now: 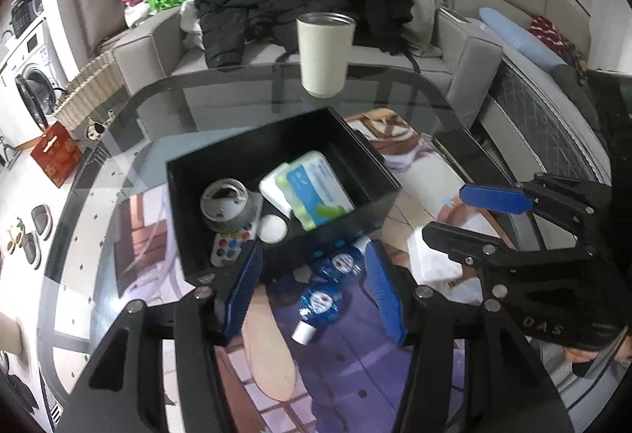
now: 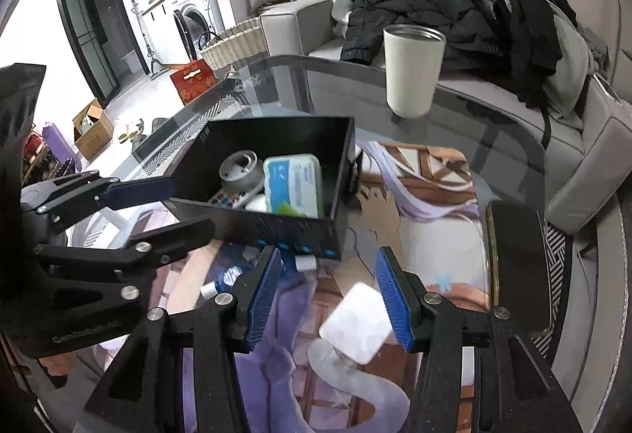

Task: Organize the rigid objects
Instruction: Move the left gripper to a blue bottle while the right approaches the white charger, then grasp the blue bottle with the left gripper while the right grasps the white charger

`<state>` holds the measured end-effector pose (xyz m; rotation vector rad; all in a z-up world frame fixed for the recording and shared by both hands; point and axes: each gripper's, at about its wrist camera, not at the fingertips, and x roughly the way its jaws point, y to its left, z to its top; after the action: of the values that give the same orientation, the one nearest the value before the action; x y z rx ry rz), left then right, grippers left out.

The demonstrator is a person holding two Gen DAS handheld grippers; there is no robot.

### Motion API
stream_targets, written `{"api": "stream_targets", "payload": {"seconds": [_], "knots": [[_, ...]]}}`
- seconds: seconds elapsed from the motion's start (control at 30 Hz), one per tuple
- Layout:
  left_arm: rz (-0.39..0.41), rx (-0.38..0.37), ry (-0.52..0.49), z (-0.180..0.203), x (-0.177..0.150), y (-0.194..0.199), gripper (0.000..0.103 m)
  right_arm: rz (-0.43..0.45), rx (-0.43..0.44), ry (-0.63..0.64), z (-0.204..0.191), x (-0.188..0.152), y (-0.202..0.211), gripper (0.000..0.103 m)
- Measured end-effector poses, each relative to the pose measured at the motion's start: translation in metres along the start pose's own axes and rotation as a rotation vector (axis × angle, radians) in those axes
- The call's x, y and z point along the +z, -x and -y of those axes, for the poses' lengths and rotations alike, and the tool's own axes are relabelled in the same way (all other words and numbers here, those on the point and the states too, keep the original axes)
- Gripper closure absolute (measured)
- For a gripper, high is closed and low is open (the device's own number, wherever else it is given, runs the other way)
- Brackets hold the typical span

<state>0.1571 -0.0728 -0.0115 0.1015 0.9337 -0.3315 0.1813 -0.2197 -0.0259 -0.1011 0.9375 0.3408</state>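
Observation:
A black open box [image 1: 371,168] [image 2: 276,227] sits on a printed mat on the glass table. In it lie a grey round part [image 1: 227,206], a wipes pack [image 1: 310,190], a white disc [image 1: 271,228] and a paint palette [image 1: 229,249]. Two small blue bottles [image 1: 320,304] lie on the mat in front of the box, between the fingers of my open left gripper [image 1: 316,294]. My open right gripper [image 2: 328,290] hovers over a white square block [image 2: 355,320]; it also shows in the left wrist view [image 1: 462,211].
A white tumbler [image 1: 324,53] [image 2: 412,69] stands at the table's far edge. A dark phone [image 2: 517,255] lies right of the mat. A sofa piled with dark clothes is behind the table. A wicker basket [image 2: 233,46] and a red box stand on the floor at left.

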Motion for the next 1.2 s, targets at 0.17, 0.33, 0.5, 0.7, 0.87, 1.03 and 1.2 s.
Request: {"api": "stream_targets", "payload": {"seconds": [0.17,0.33,0.5,0.7,0.87,1.03,1.2], "knots": [[-0.051,-0.018,-0.05,0.014,-0.018,-0.009,0.049,-0.054,-0.015,0.003,0.01,-0.019,-0.012,0.052],[-0.115,-0.017,-0.108,0.025,-0.033,-0.025,0.049,-0.105,-0.026,-0.024,0.025,-0.033,-0.026,0.052],[-0.158,0.009,-0.124,0.022,-0.04,-0.042,0.049,-0.143,-0.01,-0.059,0.032,-0.041,-0.041,0.052],[-0.203,0.026,-0.125,0.014,-0.047,-0.06,0.051,-0.144,0.01,-0.059,0.03,-0.04,-0.045,0.052],[-0.215,0.028,-0.12,0.01,-0.047,-0.068,0.054,-0.14,0.014,-0.056,0.026,-0.035,-0.05,0.049],[-0.205,0.025,-0.118,0.009,-0.041,-0.073,0.054,-0.149,0.028,-0.069,0.026,-0.034,-0.056,0.047],[-0.203,0.019,-0.116,0.01,-0.038,-0.078,0.057,-0.17,0.027,-0.05,0.021,-0.034,-0.063,0.047]]}}
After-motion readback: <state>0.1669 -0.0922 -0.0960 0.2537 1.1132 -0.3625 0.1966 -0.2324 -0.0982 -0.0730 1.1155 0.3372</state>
